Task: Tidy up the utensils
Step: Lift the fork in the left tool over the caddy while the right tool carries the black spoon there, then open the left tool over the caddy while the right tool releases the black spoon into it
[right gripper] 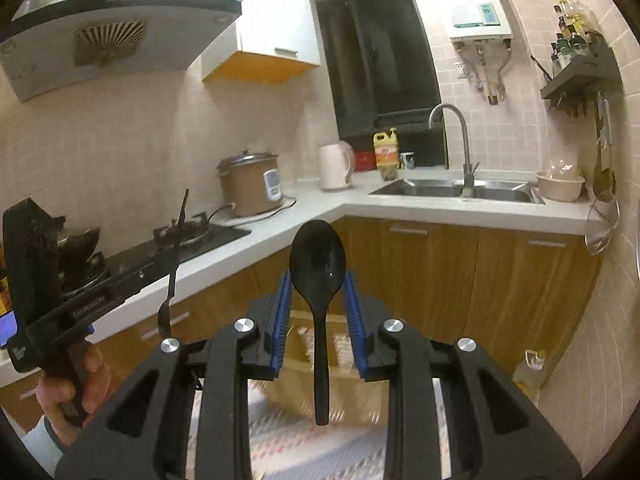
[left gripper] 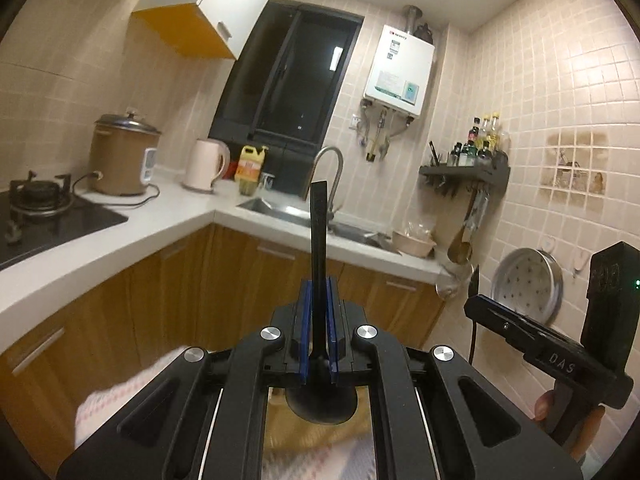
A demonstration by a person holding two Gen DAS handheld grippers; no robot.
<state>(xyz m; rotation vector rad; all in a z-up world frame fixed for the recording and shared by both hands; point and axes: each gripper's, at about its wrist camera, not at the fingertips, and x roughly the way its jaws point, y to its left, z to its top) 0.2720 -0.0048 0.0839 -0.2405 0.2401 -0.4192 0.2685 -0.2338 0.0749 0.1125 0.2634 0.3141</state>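
**Two black spoons being carried, one in each hand-held gripper**

In the left wrist view, the left hand-held gripper (left gripper: 319, 300) is clamping a black spoon (left gripper: 319, 236) by its slim handle, the blue pads nearly touching either side of it. The handle is pointing out towards twelve o'clock, while the bowl is sitting back near the gripper body at six o'clock. Pinching the thin handle is likely giving a firm, narrow hold.

In the right wrist view, the right hand-held gripper (right gripper: 317, 300) is holding a second black spoon (right gripper: 318, 256) the other way round: the bowl is sticking out at twelve o'clock, the handle trailing back to six o'clock. Its blue pads are standing partly apart, either side of the spot where bowl narrows to handle, and appear to be gripping there.

Each gripper is also showing in the other's view, at three o'clock and nine o'clock, held by a person's hand (right gripper: 68, 384).

Both grippers are hovering in open air in a kitchen, well apart from the white table (right gripper: 320, 204), the sink (right gripper: 456, 190) and the wall rack (right gripper: 576, 76) at two o'clock where ladles are hanging. No utensil holder is clearly visible, so the spoons' destination cannot be told.
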